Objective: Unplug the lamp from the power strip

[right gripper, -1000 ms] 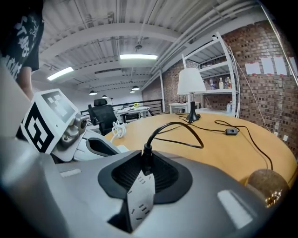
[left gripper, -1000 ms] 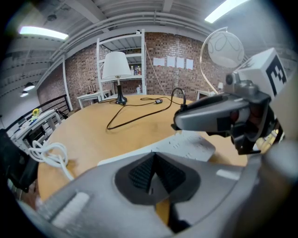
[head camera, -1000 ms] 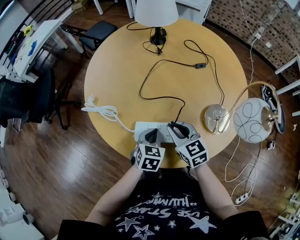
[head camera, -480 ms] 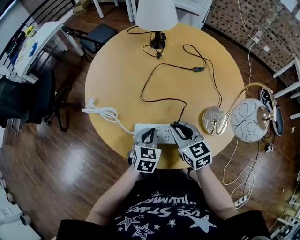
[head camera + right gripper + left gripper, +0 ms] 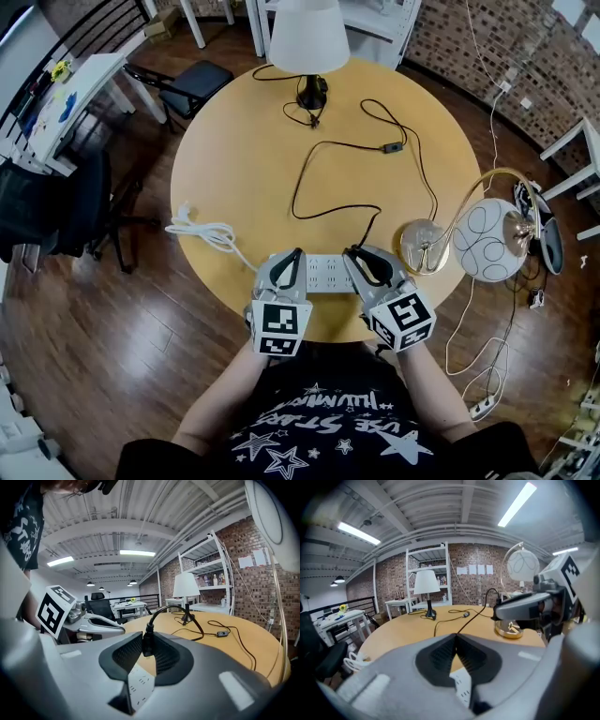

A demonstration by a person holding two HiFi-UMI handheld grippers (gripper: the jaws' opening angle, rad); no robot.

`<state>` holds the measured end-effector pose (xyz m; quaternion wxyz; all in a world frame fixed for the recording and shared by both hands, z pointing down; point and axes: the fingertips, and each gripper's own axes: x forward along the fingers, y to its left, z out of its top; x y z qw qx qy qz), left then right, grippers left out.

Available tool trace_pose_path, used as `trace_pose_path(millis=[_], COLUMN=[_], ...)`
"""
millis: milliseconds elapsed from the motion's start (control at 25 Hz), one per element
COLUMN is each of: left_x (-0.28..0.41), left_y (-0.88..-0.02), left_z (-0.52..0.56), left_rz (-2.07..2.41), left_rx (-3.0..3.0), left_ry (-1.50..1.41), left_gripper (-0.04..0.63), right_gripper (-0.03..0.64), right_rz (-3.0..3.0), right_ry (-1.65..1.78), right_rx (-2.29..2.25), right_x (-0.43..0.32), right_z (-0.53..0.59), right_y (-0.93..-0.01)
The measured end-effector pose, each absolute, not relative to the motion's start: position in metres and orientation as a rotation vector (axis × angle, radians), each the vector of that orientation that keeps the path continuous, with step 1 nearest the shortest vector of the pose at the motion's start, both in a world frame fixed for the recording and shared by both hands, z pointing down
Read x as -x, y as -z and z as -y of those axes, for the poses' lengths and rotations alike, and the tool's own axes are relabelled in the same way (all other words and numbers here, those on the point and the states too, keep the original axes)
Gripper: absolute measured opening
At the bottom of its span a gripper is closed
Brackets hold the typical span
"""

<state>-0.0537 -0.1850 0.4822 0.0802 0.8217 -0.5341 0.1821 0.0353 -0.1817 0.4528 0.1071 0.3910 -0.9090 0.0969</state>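
The white power strip (image 5: 323,273) lies near the round table's front edge, between my two grippers. My right gripper (image 5: 354,254) is shut on the lamp's black plug (image 5: 147,639), which sits between the pads just over the strip's white face (image 5: 139,686). The black cord (image 5: 330,148) runs from the plug past an inline switch (image 5: 392,147) to the white-shaded lamp (image 5: 308,37) at the far edge. My left gripper (image 5: 295,254) is shut with its tips touching (image 5: 456,637), over the strip's left part (image 5: 462,682); nothing shows between its pads.
The strip's own white cable (image 5: 212,233) coils off to the left on the round wooden table (image 5: 234,159). A gold lamp base (image 5: 424,246) stands at the table's right edge, its globe (image 5: 486,239) hanging beyond it. Chairs and a desk stand left of the table.
Both grippers have come up and a little towards me, above the strip. The cord's end at the right gripper has lifted with them.
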Motion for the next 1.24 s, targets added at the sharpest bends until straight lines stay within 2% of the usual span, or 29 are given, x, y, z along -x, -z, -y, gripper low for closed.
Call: trace_pose_path(millis=[440, 1240], left_x=[0.041, 0.039], left_y=[-0.430, -0.430], left_z=[0.170, 0.165], left_rz=[1.604, 1.585], left_rx=[-2.600, -2.597], left_ry=[-0.401, -0.391], left_gripper=[0.005, 0.005], right_gripper=[0.066, 0.063], right_rz=[2.746, 2.663], right_ry=[-0.165, -0.179], right_rx=[-1.166, -1.224], right_x=[-0.024, -0.038], right_z=[0.179, 0.181], right_y=[-0.413, -0.432])
